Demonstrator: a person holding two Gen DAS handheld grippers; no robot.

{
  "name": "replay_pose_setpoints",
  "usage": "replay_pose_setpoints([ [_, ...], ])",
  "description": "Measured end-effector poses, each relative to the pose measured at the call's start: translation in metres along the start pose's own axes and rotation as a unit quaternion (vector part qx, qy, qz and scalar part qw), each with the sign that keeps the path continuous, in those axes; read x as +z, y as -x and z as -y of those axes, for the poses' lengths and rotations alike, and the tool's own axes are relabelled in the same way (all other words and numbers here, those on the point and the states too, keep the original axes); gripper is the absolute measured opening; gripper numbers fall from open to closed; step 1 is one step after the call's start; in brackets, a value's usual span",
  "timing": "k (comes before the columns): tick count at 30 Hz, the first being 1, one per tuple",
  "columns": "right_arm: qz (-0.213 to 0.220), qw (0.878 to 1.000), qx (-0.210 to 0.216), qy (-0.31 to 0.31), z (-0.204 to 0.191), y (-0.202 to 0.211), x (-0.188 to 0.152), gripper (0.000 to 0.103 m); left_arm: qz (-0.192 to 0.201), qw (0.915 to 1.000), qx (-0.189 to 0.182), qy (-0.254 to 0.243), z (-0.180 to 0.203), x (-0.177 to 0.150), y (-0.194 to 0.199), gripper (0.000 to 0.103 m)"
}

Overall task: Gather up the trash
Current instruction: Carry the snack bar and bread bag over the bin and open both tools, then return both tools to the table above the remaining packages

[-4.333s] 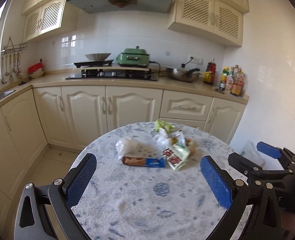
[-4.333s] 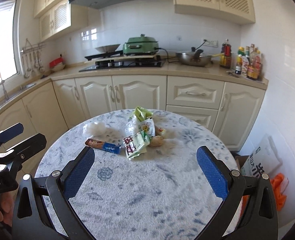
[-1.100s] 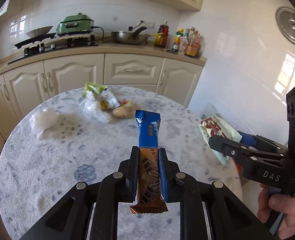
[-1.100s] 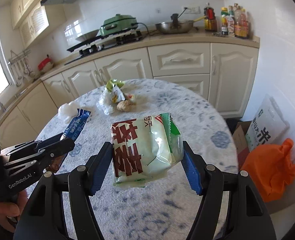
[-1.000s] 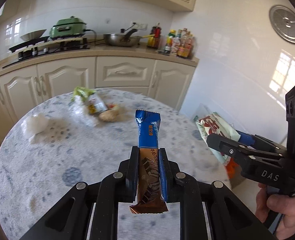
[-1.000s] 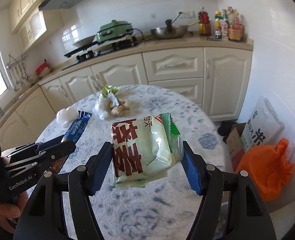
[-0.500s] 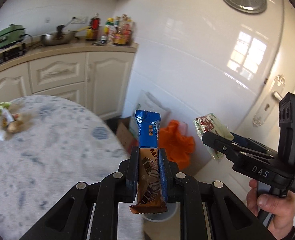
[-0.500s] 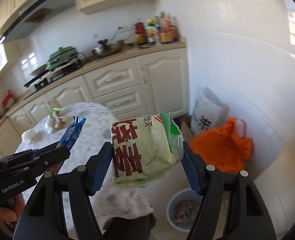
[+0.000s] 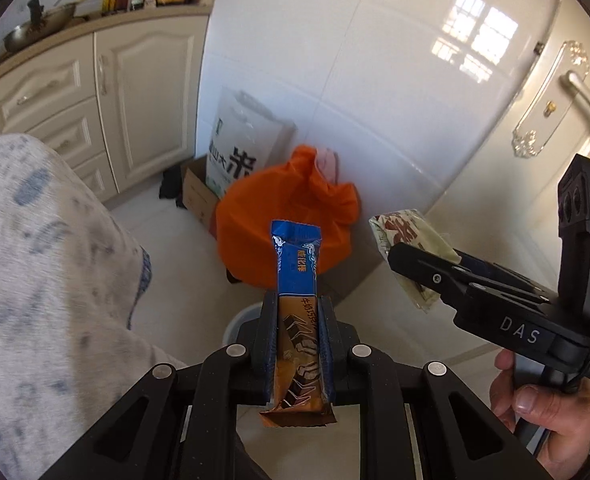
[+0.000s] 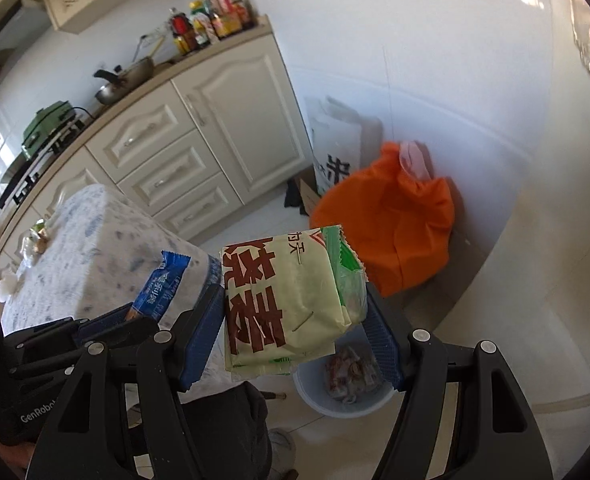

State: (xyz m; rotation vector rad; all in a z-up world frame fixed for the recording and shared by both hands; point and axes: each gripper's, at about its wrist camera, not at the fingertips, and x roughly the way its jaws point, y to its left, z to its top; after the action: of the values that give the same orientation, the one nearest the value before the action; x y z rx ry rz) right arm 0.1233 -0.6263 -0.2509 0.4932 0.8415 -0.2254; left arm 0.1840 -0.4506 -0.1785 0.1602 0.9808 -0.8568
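Observation:
My left gripper (image 9: 297,312) is shut on a blue and brown snack bar wrapper (image 9: 297,280), held upright off the table's edge. My right gripper (image 10: 295,316) is shut on a pale green noodle packet (image 10: 283,304) with red characters; it also shows in the left wrist view (image 9: 409,248). Both are held above a small grey trash bin (image 10: 343,404) on the floor, which holds some wrappers. In the left wrist view only the bin's rim (image 9: 241,316) shows behind the fingers. More trash (image 10: 39,236) lies far back on the table.
The round table with a blue-patterned cloth (image 9: 35,280) is at the left. An orange bag (image 9: 287,216), a white printed bag (image 9: 247,148) and a cardboard box (image 9: 197,196) sit against the wall. Cream cabinets (image 10: 223,120) stand behind. A door with a handle (image 9: 575,92) is at the right.
Both grippers have swung right and down, away from the table toward the floor by the wall. The trash bin has come nearer beneath them. Both still hold their wrappers.

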Motion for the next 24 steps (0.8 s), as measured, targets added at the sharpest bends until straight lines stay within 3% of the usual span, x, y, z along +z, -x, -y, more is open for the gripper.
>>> replay_pose_setpoints([
  [6, -0.032, 0.999, -0.010, -0.028, 0.025, -0.039, -0.003, 0.071, -0.055, 0.9985, -0.003, -0.004, 0.006, 0.020, -0.064, 0.018],
  [9, -0.049, 0.998, -0.021, -0.039, 0.035, -0.053, -0.006, 0.082, -0.079, 0.9968, 0.001, -0.002, 0.004, 0.026, -0.088, 0.032],
  [10, -0.050, 0.998, -0.024, -0.042, 0.038, -0.053, -0.007, 0.086, -0.082, 0.9966, 0.004, -0.003, 0.005, 0.029, -0.093, 0.044],
  [11, -0.050, 0.997, -0.025, -0.048, 0.041, -0.054, -0.008, 0.088, -0.081, 0.9967, 0.007, -0.003, 0.006, 0.030, -0.094, 0.059],
  [16, -0.043, 0.997, -0.024, -0.065, 0.045, -0.046, -0.011, 0.101, -0.059, 0.9976, 0.030, -0.017, 0.010, 0.033, -0.088, 0.087],
  [24, -0.026, 0.997, -0.021, -0.071, 0.034, -0.027, -0.005, 0.103, -0.004, 0.9981, 0.051, -0.034, 0.018, 0.009, -0.030, 0.100],
])
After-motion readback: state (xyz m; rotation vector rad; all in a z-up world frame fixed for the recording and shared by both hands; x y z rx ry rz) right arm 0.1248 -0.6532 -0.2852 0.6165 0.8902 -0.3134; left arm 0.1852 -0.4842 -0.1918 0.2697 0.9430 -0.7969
